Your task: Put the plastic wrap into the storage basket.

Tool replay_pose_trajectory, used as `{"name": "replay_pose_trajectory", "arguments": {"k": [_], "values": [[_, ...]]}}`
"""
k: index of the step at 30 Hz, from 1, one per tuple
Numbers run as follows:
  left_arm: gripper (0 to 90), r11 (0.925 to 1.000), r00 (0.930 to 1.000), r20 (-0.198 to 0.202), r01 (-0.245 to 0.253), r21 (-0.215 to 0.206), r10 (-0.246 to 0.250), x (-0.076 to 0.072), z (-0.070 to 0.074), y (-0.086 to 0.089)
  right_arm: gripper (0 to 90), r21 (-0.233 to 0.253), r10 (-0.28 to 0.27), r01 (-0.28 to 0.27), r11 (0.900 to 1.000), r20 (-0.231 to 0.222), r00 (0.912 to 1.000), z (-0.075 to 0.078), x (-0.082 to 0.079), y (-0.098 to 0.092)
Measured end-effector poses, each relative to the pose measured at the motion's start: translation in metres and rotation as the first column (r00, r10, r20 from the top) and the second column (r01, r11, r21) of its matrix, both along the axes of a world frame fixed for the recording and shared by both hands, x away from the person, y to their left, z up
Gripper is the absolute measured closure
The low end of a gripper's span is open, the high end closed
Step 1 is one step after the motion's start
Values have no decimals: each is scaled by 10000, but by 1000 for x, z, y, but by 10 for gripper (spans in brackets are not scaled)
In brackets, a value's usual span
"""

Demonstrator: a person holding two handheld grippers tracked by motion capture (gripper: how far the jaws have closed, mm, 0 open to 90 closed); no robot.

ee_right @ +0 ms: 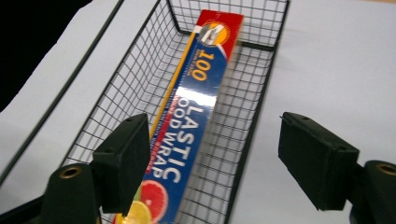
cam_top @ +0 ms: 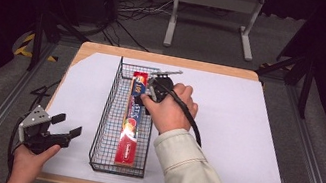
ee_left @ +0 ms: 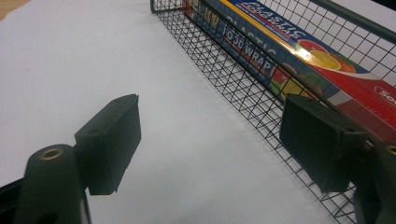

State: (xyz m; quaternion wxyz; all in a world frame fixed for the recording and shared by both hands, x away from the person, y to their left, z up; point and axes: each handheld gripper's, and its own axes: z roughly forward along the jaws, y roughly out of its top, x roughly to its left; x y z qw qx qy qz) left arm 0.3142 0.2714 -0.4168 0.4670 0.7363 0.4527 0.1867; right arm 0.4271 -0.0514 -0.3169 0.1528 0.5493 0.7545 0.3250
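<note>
Near edge, at 7 o'clock of the table: the left gripper, held in a hand, jaws spread apart and grasping nothing, just beside the wire basket. Centre: the basket runs from 6 to 12 o'clock, and the plastic wrap box lies lengthwise inside it. Farther off: the right gripper, jaws released and wide, hangs over the box's far half and the basket's right wall, clear of the box.
</note>
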Motion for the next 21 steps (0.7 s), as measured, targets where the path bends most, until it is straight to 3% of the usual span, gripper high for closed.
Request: {"name": "replay_pose_trajectory", "arguments": {"k": [4, 9, 14, 21], "values": [[212, 9997, 9999, 130, -92, 230, 89, 1, -2, 0, 252, 17, 698, -700, 9975, 518, 9962, 0, -2, -31], [209, 9985, 9998, 220, -13, 552, 0, 1, -3, -4, 252, 296, 938, -979, 9948, 1179, 9886, -3, -7, -73], [205, 9983, 9999, 154, 58, 579, -67, 3, -5, -4, 240, 439, 1165, -1262, 9910, 1783, 9770, -3, -14, -113], [200, 9989, 10000, -31, -45, 458, 46, 7, -10, 0, 226, -49, 1402, -1419, 9899, 1954, 9707, -7, -23, -164]]}}
